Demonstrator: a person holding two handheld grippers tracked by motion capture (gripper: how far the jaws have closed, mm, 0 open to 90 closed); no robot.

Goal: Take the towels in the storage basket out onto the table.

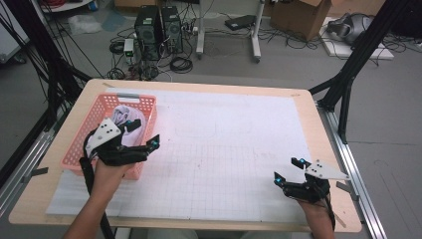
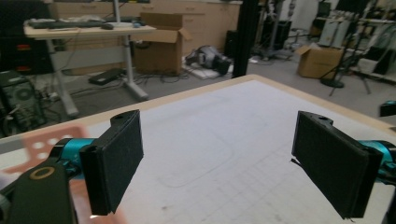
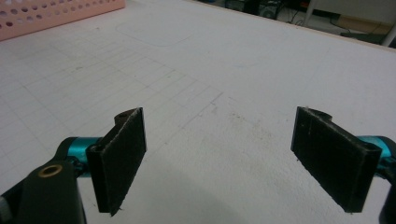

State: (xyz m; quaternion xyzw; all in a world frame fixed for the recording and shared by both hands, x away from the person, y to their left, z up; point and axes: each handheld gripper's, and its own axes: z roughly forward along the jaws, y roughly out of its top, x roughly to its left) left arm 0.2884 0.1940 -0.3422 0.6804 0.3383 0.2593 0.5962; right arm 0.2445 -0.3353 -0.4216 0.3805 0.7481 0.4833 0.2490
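A pink perforated basket (image 1: 91, 119) stands on the left side of the table with a pale bundle of cloth and cable (image 1: 121, 116) inside it. My left gripper (image 1: 144, 133) hovers over the basket's near right corner, open, nothing between its jaws; in the left gripper view the left gripper (image 2: 217, 161) has wide-apart black pads (image 2: 116, 158) above the white mat. My right gripper (image 1: 287, 169) sits near the table's front right, open and empty. In the right gripper view the right gripper (image 3: 217, 158) looks across the mat toward the basket (image 3: 56, 14).
A white gridded mat (image 1: 224, 149) with a faint drawn outline covers the wooden table (image 1: 30, 199). Black frame posts (image 1: 348, 69) stand at the right and left. Computer towers (image 1: 159, 30), cables and cardboard boxes lie on the floor beyond the far edge.
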